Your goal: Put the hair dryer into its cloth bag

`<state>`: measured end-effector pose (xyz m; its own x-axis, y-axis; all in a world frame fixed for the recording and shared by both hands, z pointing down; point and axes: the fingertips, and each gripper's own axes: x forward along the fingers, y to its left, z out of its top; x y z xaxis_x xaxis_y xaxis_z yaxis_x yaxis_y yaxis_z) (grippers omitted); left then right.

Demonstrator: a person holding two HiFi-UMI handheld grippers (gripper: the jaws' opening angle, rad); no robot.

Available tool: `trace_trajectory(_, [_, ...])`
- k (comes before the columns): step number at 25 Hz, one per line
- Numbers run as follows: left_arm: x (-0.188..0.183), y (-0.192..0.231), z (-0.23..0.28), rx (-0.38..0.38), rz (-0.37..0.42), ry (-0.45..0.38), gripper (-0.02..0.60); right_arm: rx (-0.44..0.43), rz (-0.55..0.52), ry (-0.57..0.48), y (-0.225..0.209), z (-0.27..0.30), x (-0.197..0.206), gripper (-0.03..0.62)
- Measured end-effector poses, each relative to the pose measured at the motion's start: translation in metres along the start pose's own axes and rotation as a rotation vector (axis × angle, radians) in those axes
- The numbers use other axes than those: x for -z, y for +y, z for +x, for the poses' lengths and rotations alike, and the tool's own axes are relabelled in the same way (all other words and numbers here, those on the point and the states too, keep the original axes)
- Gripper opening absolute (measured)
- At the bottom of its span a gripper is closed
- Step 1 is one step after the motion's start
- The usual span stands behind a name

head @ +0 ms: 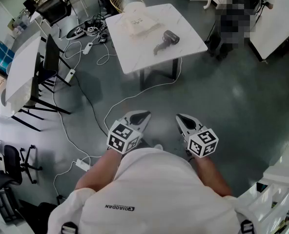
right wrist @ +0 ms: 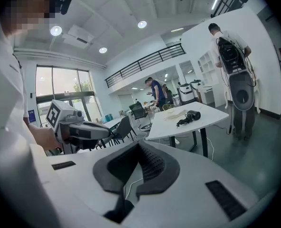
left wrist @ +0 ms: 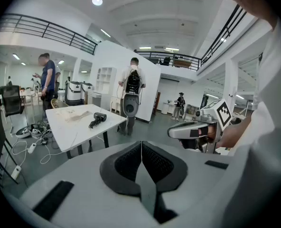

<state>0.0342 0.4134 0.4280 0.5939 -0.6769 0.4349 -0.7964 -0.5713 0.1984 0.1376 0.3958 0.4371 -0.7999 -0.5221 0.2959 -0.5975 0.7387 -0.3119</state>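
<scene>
A dark hair dryer (head: pixel 165 40) lies on a white table (head: pixel 134 57) far ahead, beside a pale cloth bag (head: pixel 139 24) that lies flat. The dryer (left wrist: pixel 97 119) and the bag (left wrist: pixel 77 114) also show small in the left gripper view, and the dryer (right wrist: pixel 189 117) and the bag (right wrist: pixel 176 113) in the right gripper view. My left gripper (head: pixel 143 116) and right gripper (head: pixel 181 117) are held close to my body, well short of the table. Both are shut with nothing between the jaws.
White cables (head: pixel 81 101) trail over the grey floor between me and the table. A second white table (head: pixel 20 74) with dark chairs stands at the left. A person with a backpack (left wrist: pixel 131 91) stands beyond the table, and others (left wrist: pixel 47 80) stand further back.
</scene>
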Motion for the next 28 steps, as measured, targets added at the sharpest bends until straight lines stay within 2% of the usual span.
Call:
trace_trajectory(12, [-0.003,0.004,0.002,-0.002,-0.006,-0.012,0.031,-0.007,0.008,-0.004,-0.003,0.005,-0.002,0.020])
trace_trajectory(18, [0.008,0.004,0.004,-0.012,-0.019,0.028,0.031,-0.058,-0.049,-0.020,0.013,0.011,-0.005,0.020])
trace_trajectory(23, [0.013,0.006,0.006,-0.027,-0.031,0.046,0.031,-0.050,-0.077,0.018,0.008,0.014,0.005,0.020])
trace_trajectory(28, [0.011,0.012,0.015,-0.043,-0.035,0.047,0.031,-0.076,-0.035,0.021,0.001,0.020,0.009,0.020])
